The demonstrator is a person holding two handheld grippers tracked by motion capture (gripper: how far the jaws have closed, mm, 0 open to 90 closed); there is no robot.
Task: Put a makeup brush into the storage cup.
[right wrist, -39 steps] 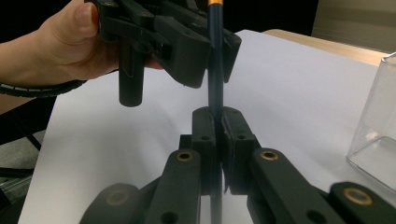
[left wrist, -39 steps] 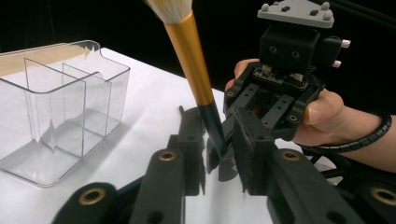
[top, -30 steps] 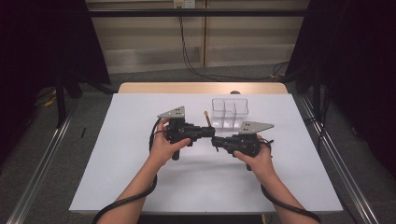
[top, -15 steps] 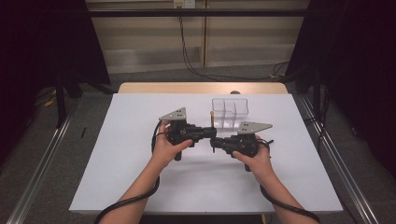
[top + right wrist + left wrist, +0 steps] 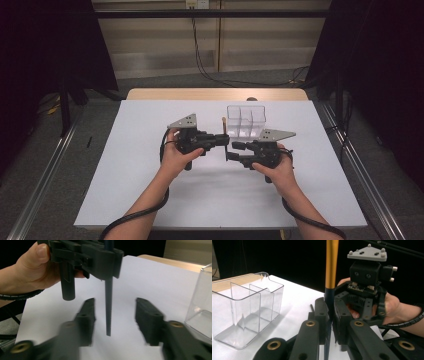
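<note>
A thin stick [image 5: 331,265] with a gold upper part and a dark lower part [image 5: 108,307] stands upright above the white table [image 5: 150,200]. My left gripper [image 5: 329,312] is shut on its dark part, as the high view also shows at the left gripper [image 5: 222,140]. My right gripper [image 5: 115,312] faces it, and its jaws have just been opening. They stand on either side of the stick's lower end without touching it. In the high view the right gripper [image 5: 231,150] sits just right of the stick [image 5: 224,125].
A clear plastic box [image 5: 245,120] with several compartments stands just behind the grippers; it is the clear box [image 5: 244,312] at the left of the left gripper view and the clear box [image 5: 202,302] at the right edge of the right gripper view. A wooden table edge [image 5: 215,94] runs along the back.
The right gripper's jaws have spread apart and let go of the stick's lower end. Both hands have stayed where they were, and the left gripper keeps its hold.
</note>
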